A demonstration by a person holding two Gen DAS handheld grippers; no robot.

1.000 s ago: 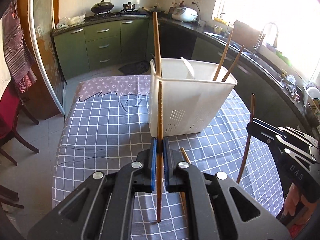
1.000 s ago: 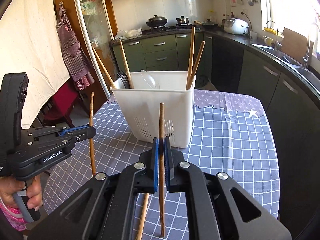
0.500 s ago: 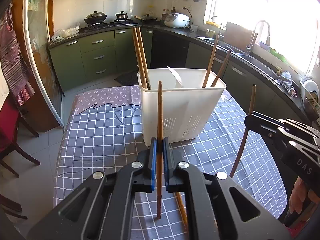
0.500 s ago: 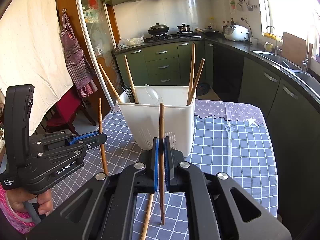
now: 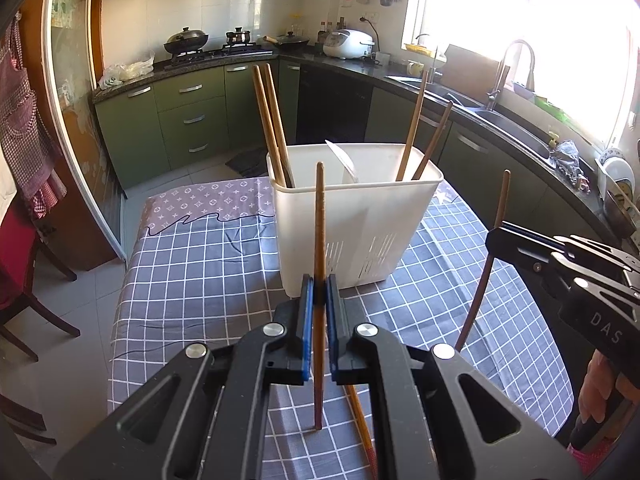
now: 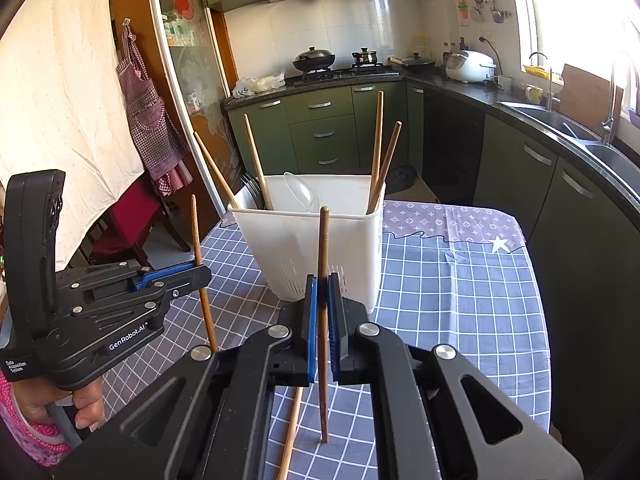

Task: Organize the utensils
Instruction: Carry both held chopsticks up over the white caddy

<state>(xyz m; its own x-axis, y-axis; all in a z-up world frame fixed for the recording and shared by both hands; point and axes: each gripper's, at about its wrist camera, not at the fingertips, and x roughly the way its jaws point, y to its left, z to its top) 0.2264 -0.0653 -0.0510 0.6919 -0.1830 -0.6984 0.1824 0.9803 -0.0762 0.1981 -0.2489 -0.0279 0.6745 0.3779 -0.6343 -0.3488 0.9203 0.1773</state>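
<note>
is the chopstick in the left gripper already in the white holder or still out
Out. The left gripper is shut on the chopstick, holding it upright in front of the white holder.

Green kitchen cabinets [image 5: 188,116], white tiled wall [image 6: 320,28], sunlit window [image 5: 532,20] (very bright), grey floor [image 5: 60,360]

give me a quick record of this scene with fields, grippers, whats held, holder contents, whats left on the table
left gripper: shut on a brown chopstick, held upright
right gripper: shut on a second chopstick, also upright
holder: white utensil holder standing on the checked tablecloth, ahead of both grippers
holder contents: two chopsticks on its left side, two on its right side, a clear spoon between them
left on table: one chopstick lying on the cloth under the grippers
</note>
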